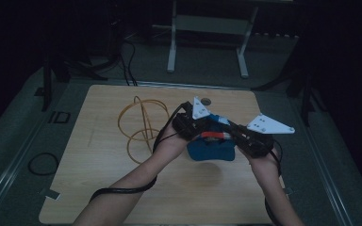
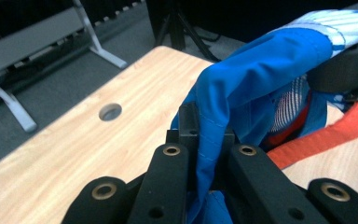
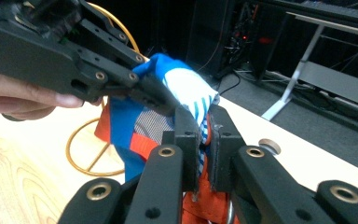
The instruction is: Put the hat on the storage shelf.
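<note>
A blue cloth item (image 1: 212,150) with orange-red trim and a white striped patch hangs between both grippers just above the wooden table (image 1: 122,188). In the left gripper view my left gripper (image 2: 207,140) is shut on a blue fold of the cloth (image 2: 256,74), with an orange strap (image 2: 326,140) at the right. In the right gripper view my right gripper (image 3: 204,126) is shut on the white striped edge of the cloth (image 3: 182,84). The left gripper (image 3: 158,95) pinches the same cloth right beside it. In the high view the left gripper (image 1: 202,127) and right gripper (image 1: 228,128) meet tip to tip.
A yellow wire-ring frame (image 1: 141,127) stands on the table to the left of the hands. A round hole (image 1: 206,101) sits near the table's far edge. White stand legs (image 1: 172,47) are on the floor beyond, and a cable loop (image 1: 43,163) lies at the left.
</note>
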The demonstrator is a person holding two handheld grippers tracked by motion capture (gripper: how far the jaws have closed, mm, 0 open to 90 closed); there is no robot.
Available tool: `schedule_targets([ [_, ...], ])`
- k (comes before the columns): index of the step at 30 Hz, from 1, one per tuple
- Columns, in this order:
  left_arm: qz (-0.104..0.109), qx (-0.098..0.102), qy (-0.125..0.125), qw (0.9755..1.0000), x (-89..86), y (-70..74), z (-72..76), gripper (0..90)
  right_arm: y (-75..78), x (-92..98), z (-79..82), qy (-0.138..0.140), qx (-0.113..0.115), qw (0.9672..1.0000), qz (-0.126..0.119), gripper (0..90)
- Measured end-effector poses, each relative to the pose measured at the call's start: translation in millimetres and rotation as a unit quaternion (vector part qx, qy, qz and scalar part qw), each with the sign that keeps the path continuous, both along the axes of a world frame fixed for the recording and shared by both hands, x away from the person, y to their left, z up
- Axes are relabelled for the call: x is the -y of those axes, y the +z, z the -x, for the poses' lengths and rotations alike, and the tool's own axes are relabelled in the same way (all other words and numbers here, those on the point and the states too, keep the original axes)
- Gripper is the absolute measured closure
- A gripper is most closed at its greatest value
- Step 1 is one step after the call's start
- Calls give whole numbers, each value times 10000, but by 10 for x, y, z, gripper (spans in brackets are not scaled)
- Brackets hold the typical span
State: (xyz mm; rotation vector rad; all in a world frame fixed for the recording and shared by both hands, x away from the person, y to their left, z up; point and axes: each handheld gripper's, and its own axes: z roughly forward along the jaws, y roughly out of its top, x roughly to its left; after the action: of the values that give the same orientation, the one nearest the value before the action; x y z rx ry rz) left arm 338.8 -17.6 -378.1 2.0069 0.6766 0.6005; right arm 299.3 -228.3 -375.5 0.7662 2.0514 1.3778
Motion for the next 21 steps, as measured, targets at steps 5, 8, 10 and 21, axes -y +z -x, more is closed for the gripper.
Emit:
schedule_targets([
  [5, 61, 369, -50, 9993, 20, 87, 65, 892, 24, 38, 95, -41, 49, 9999, -116, 838],
  [8, 176, 501, -118, 9985, -3, 126, 80, 893, 55, 26, 144, 41, 45, 9999, -138, 826],
  [10, 173, 553, -149, 9982, -24, 149, 86, 893, 90, 12, 191, 138, 68, 9997, -165, 801],
  [21, 318, 807, -407, 9954, -217, 175, 164, 893, 266, 129, 460, 588, 409, 9968, -358, 597],
])
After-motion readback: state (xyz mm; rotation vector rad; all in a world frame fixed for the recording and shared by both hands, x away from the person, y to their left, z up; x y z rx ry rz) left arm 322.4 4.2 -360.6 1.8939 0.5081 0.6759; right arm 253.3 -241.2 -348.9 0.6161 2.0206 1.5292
